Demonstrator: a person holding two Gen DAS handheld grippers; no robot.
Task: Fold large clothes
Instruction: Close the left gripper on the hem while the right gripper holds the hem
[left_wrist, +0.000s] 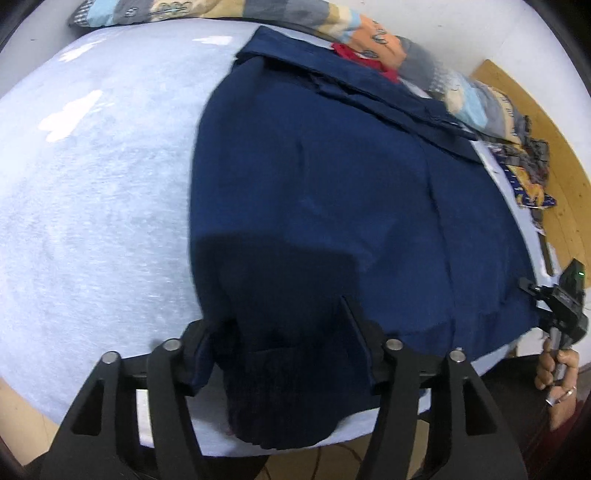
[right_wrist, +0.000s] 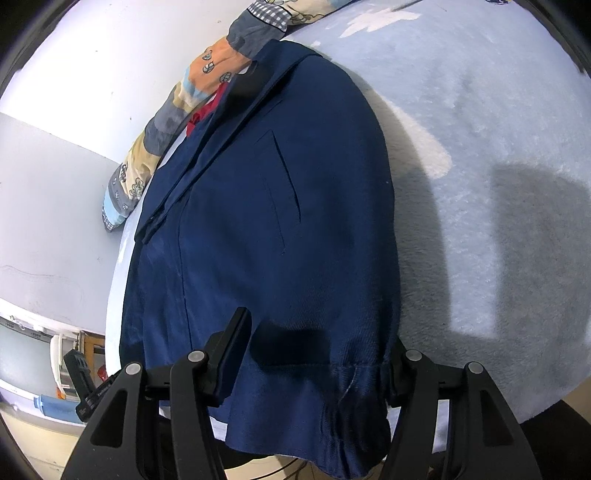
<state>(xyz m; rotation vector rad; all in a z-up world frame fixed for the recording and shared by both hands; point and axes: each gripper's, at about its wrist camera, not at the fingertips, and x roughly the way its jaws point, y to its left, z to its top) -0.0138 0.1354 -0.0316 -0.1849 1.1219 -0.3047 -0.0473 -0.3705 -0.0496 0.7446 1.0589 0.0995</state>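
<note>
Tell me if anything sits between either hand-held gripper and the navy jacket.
Nothing visible does. The navy jacket hem already lies between the fingers of the left hand-held gripper and the right hand-held gripper at the bed's edge.

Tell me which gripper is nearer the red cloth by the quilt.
Right, judging loosely. The red cloth lies beyond the jacket's far edge; both the right gripper and left gripper sit at its near hem.

1. A navy blue jacket (left_wrist: 332, 192) lies spread flat on a pale blue fleecy surface.
2. Its collar and lapel (right_wrist: 229, 122) lie at the far end, folded over the body in a long overlapping strip.
3. A slanted welt pocket (right_wrist: 284, 192) shows on the upper panel.
4. The gathered near hem (right_wrist: 332, 398) hangs over the surface's near edge.
</note>
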